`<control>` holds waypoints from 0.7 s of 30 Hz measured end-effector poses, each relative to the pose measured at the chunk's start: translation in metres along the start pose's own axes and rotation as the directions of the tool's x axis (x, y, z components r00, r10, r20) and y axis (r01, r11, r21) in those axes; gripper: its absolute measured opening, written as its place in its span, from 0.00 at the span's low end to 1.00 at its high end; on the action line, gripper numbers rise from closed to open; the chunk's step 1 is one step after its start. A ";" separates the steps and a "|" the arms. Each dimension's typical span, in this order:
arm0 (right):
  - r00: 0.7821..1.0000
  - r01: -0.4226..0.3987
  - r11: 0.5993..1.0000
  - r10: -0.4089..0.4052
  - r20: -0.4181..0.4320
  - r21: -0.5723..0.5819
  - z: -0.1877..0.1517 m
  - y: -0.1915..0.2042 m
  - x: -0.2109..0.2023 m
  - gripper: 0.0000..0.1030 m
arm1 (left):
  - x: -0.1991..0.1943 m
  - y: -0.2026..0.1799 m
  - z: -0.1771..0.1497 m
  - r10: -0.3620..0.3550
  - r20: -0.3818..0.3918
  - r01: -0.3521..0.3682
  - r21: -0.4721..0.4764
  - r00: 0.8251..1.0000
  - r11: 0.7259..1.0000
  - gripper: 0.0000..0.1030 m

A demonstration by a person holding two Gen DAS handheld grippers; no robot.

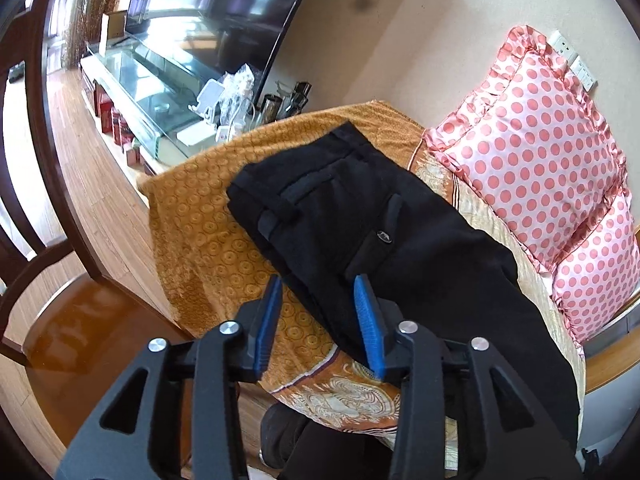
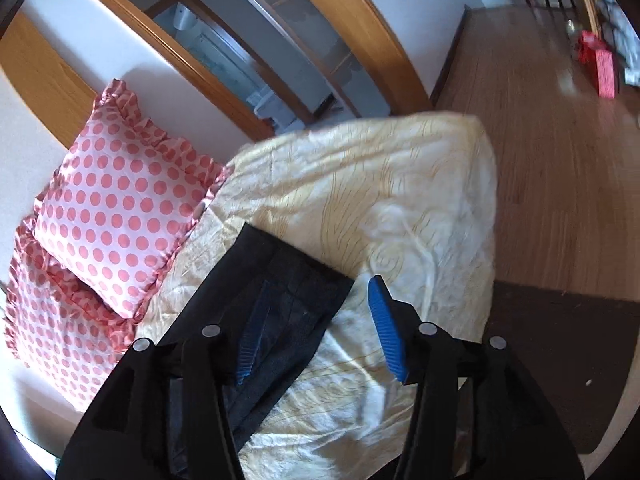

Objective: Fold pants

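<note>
Black pants (image 1: 360,216) lie beneath both tools, left (image 1: 318,320) and right (image 2: 320,328), each angled downward, spread wide, gripping nothing.

Both views are bright with daylight. In the left view the TV (image 1: 224,12) mirrors lit windows, and the chair seat (image 1: 88,332) carries a soft sheen. The right view is overexposed on the bedspread (image 2: 400,208), whose pale folds wash out near the far edge, and the floor (image 2: 552,128) shows glare streaks. The pants (image 1: 360,216) read as near-featureless black (seams barely show). Fisheye bending curves the door frame (image 2: 192,52); dark vignette rims the corners, and the right view is slightly motion-blurred
</note>
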State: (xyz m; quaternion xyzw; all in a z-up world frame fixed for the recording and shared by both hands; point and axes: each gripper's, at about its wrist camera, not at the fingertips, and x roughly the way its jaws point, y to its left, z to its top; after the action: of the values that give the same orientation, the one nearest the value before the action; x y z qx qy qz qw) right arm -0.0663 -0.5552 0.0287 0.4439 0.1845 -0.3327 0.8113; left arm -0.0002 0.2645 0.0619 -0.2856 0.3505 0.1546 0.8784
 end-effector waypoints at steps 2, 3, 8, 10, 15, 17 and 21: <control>0.997 -0.054 0.995 0.059 0.051 -0.086 -0.003 0.015 -0.024 0.51 | -0.012 -0.013 -0.004 -0.028 0.011 0.027 0.043 1.000 0.999 0.48; 0.990 -0.139 0.983 0.143 0.018 -0.121 -0.007 0.026 -0.029 0.51 | -0.016 -0.024 -0.008 -0.055 0.008 0.054 0.074 0.998 0.996 0.53; 0.790 -0.546 0.832 0.473 -0.390 -0.097 -0.068 0.087 -0.014 0.49 | -0.008 -0.109 -0.044 -0.214 -0.068 0.225 0.295 0.974 0.929 0.65; 0.733 -0.575 0.816 0.482 -0.480 -0.060 -0.096 0.102 -0.004 0.48 | 0.003 -0.147 -0.064 -0.266 -0.119 0.291 0.371 0.957 0.882 0.69; 0.625 -0.607 0.795 0.469 -0.624 -0.011 -0.150 0.129 0.010 0.48 | 0.030 -0.216 -0.120 -0.314 -0.245 0.396 0.475 0.917 0.786 0.74; 0.620 -0.597 0.802 0.453 -0.640 -0.010 -0.159 0.133 0.012 0.48 | 0.038 -0.234 -0.141 -0.292 -0.268 0.394 0.531 0.918 0.750 0.74; 0.667 -0.555 0.831 0.411 -0.622 -0.046 -0.160 0.133 0.014 0.48 | 0.045 -0.247 -0.168 -0.238 -0.237 0.336 0.631 0.942 0.700 0.76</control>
State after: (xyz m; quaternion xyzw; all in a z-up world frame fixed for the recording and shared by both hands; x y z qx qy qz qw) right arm 0.0363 -0.3742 0.0132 0.4596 0.3382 0.0739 0.8179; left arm 0.0593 -0.0299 0.0282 -0.0162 0.3929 -0.1388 0.9089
